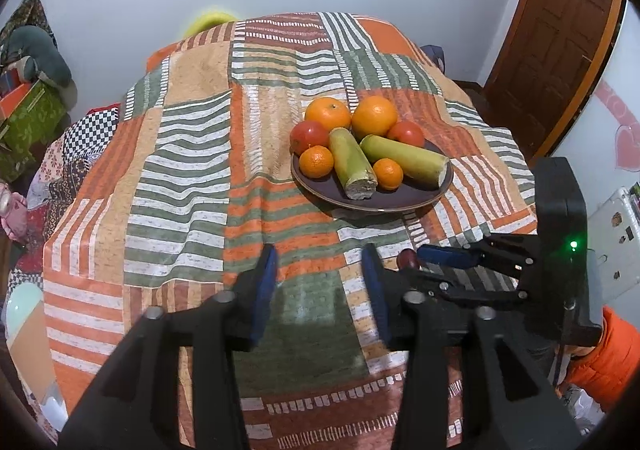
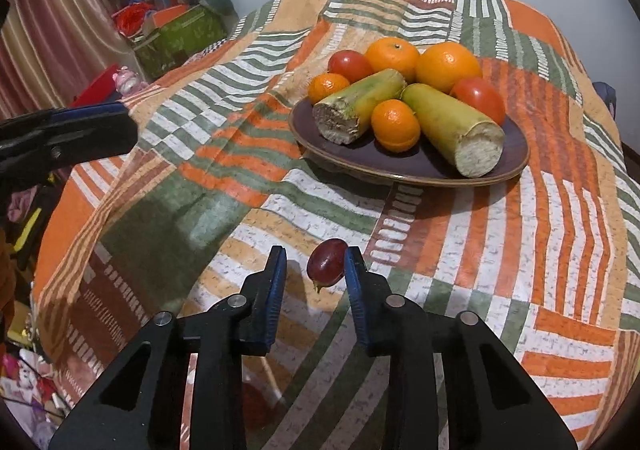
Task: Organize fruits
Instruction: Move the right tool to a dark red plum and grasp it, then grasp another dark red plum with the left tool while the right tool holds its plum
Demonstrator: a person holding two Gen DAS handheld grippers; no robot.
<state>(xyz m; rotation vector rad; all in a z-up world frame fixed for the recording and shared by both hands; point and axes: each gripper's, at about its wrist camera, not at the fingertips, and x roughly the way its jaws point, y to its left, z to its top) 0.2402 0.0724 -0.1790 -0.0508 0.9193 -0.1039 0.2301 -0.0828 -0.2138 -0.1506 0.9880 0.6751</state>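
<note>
A dark purple plate (image 2: 424,165) sits on the patchwork tablecloth and holds two big oranges (image 2: 448,65), two small mandarins (image 2: 395,124), two red tomatoes (image 2: 480,97) and two green sugarcane pieces (image 2: 452,125). The plate also shows in the left wrist view (image 1: 400,197). A red grape (image 2: 327,261) lies between my right gripper's fingers, touching the right pad; the left pad stands apart from it. My right gripper (image 2: 316,266) is open, just in front of the plate. My left gripper (image 1: 320,270) is open and empty, left of the right gripper (image 1: 440,254).
The table (image 1: 180,169) is round with a draped cloth falling off at its edges. Boxes and clutter (image 2: 180,33) stand at the far left by a curtain. A wooden door (image 1: 560,29) is at the right. An orange sleeve (image 1: 604,354) shows at the lower right.
</note>
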